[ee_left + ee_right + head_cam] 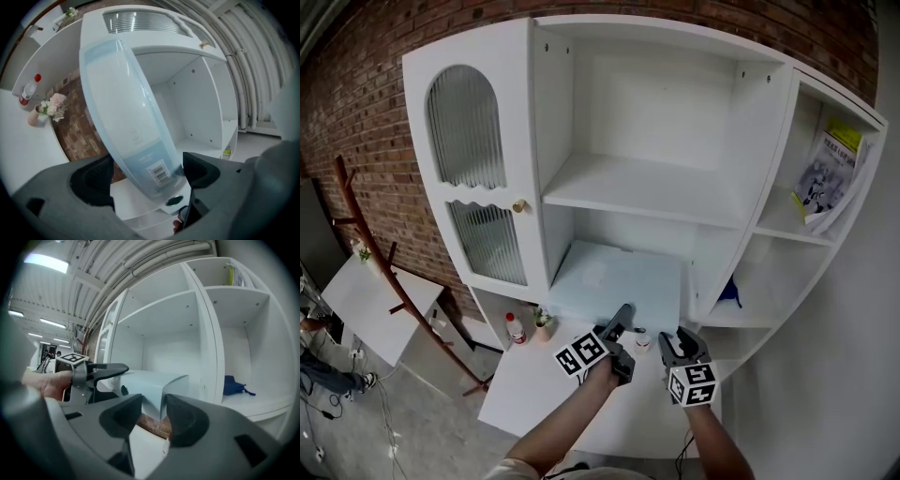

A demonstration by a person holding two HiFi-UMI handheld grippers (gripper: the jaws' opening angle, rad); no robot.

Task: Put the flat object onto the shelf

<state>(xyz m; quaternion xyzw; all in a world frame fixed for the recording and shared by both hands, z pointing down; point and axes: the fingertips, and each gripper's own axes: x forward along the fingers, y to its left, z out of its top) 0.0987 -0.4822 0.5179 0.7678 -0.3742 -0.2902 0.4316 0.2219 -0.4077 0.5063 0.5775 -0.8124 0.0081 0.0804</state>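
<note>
1. One red-brick wall fills the back. A tall white cabinet stands against it, w/ an arched ribbed-glass door on the left and open shelves in the middle & right.
2. White countertop runs below the cabinet, under your hands.
3. Reddish-brown wooden coat stand leans at far left.
4. Pale-blue translucent flat plastic case: its far end is in the lower middle compartment, under the middle shelf board. Its near edge sticks out over the countertop. Can't tell if it rests on anything in there.
5. Your left gripper is clamped on the case's near edge. In the left gripper view the case runs up btwn both pads, barcode label close by.
6. Your right gripper sits just right of the left one, jaws spread wide, gripping nothing. The right gripper view shows the case's corner in the gap, pads off it.
7. Printed booklets lean in the upper right compartment. A crumpled blue item lies in the lower right one.
8. Small red-capped clear bottle & little pot of pale flowers stand side by side on the countertop, left of the case.
</note>
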